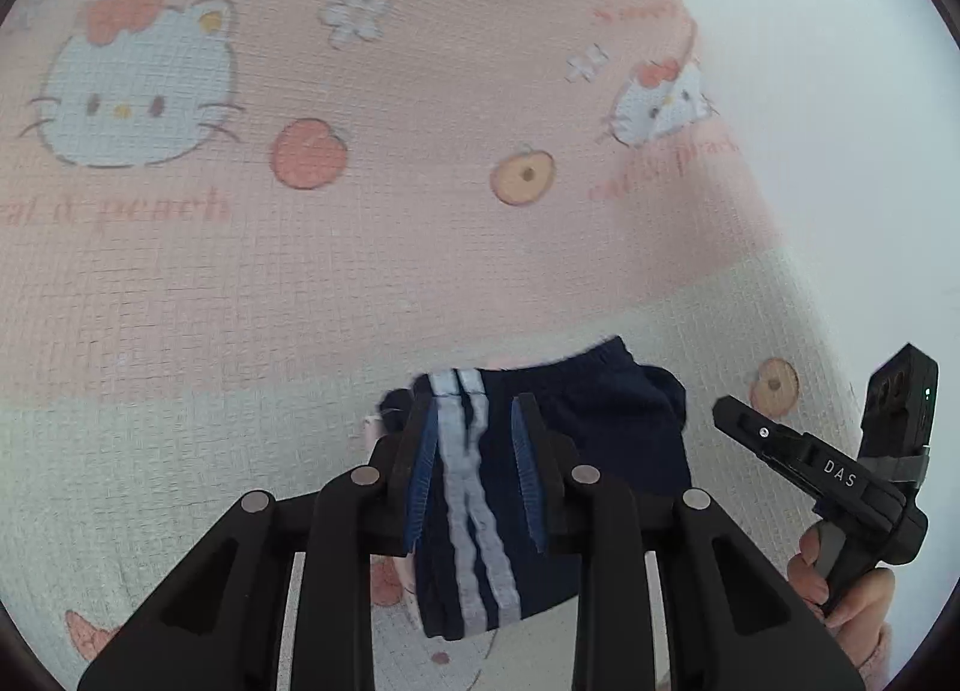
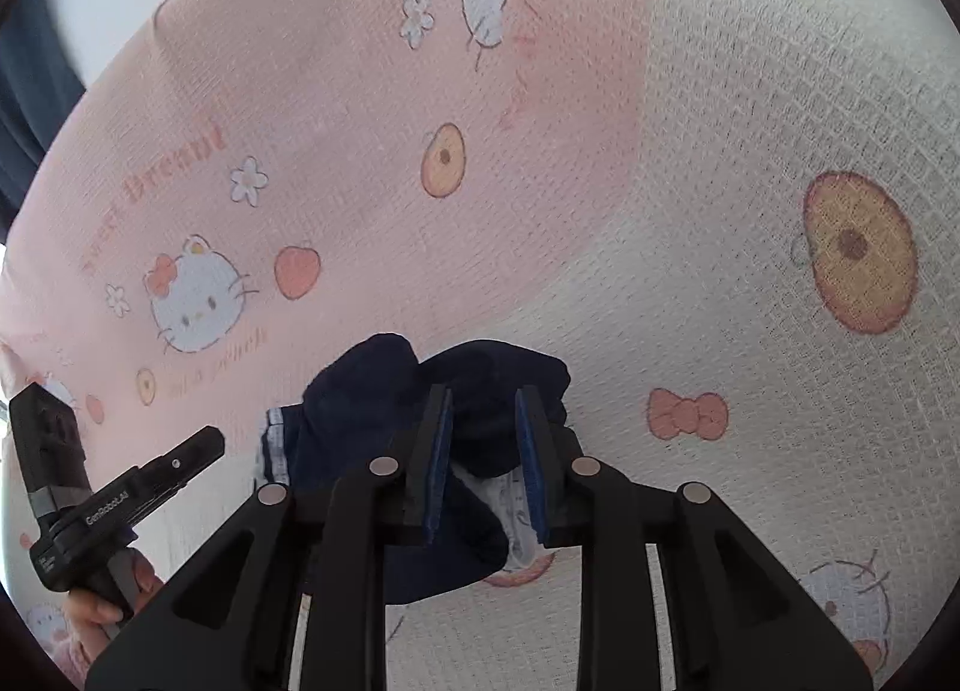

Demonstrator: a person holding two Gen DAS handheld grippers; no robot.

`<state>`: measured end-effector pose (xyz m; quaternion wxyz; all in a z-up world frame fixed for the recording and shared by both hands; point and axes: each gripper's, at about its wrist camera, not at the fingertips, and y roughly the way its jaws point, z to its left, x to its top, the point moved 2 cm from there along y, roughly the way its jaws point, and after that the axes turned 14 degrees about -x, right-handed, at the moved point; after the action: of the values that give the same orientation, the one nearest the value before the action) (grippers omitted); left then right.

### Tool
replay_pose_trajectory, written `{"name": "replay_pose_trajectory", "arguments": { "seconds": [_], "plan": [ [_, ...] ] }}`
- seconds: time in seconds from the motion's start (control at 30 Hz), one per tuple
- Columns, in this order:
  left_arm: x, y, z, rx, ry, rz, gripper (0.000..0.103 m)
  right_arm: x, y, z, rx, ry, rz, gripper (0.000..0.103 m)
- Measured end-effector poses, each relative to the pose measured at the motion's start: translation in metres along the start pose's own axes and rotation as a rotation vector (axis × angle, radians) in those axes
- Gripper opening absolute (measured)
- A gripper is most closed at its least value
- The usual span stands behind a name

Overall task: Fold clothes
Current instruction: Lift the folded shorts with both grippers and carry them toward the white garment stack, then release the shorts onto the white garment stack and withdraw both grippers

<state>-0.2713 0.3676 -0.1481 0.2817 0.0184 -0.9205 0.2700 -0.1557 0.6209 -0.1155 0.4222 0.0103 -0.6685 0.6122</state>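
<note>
A navy garment with white side stripes [image 1: 564, 451] lies bunched on the pink and white printed bedsheet [image 1: 300, 283]. In the left wrist view my left gripper [image 1: 474, 409] has its jaws apart, one on each side of the striped edge, not pinching it. In the right wrist view the same navy garment [image 2: 372, 391] shows, and my right gripper [image 2: 480, 397] has its jaws apart around a navy fold. Each view also shows the other gripper from the side: the right gripper [image 1: 738, 412] and the left gripper [image 2: 204, 445].
The bedsheet [image 2: 690, 211] carries cat-face, peach and bow prints. A pale wall [image 1: 810, 61] rises past the bed's far edge. A dark curtain-like cloth [image 2: 30, 91] hangs at the left edge of the right wrist view.
</note>
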Motion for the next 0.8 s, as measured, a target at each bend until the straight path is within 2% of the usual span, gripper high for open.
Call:
{"name": "replay_pose_trajectory", "arguments": {
  "seconds": [0.1,0.17,0.2,0.23,0.27,0.3,0.33,0.4,0.47,0.53,0.6,0.63,0.67,0.8],
  "plan": [
    [-0.008,0.029,-0.008,0.029,0.070,0.123,0.027,-0.013,0.002,0.019,-0.009,-0.111,0.013,0.023],
    [-0.014,0.042,-0.003,0.082,0.076,0.168,0.028,-0.023,0.017,0.025,-0.093,-0.168,0.062,0.022],
    [-0.016,0.043,0.001,0.099,0.079,0.188,0.028,-0.025,0.026,0.018,-0.131,-0.136,0.100,0.023],
    [-0.016,0.042,0.003,0.103,0.079,0.198,0.028,-0.027,0.032,0.008,-0.121,-0.068,0.141,0.024],
    [-0.015,0.036,0.004,0.109,0.082,0.189,0.028,-0.027,0.035,-0.001,-0.118,-0.012,0.164,0.024],
    [-0.015,0.029,0.004,0.108,0.083,0.175,0.028,-0.024,0.026,-0.005,-0.132,0.008,0.137,0.025],
    [-0.012,0.022,0.003,0.100,0.075,0.158,0.034,-0.022,0.017,-0.009,-0.146,0.028,0.109,0.025],
    [-0.007,0.008,0.004,0.079,0.052,0.131,0.042,-0.016,-0.002,-0.010,-0.185,0.021,0.034,0.033],
    [-0.004,-0.007,0.007,0.054,0.021,0.109,0.042,-0.012,-0.014,-0.006,-0.137,0.019,0.029,0.037],
    [0.000,-0.022,0.011,0.075,0.003,0.086,0.042,-0.012,-0.021,0.006,-0.077,0.009,0.062,0.037],
    [0.003,-0.045,0.014,0.102,-0.019,0.064,0.042,-0.016,-0.031,0.030,-0.047,-0.053,0.072,0.038],
    [0.006,-0.059,0.016,0.155,-0.028,0.056,0.042,-0.018,-0.037,0.045,-0.044,-0.089,0.065,0.038],
    [0.008,-0.076,0.023,0.244,-0.036,0.045,0.042,-0.021,-0.042,0.059,-0.042,-0.124,0.060,0.039],
    [0.009,-0.159,0.042,0.458,-0.045,-0.018,0.043,-0.040,-0.055,0.122,-0.014,-0.207,0.102,0.040]
  ]
}}
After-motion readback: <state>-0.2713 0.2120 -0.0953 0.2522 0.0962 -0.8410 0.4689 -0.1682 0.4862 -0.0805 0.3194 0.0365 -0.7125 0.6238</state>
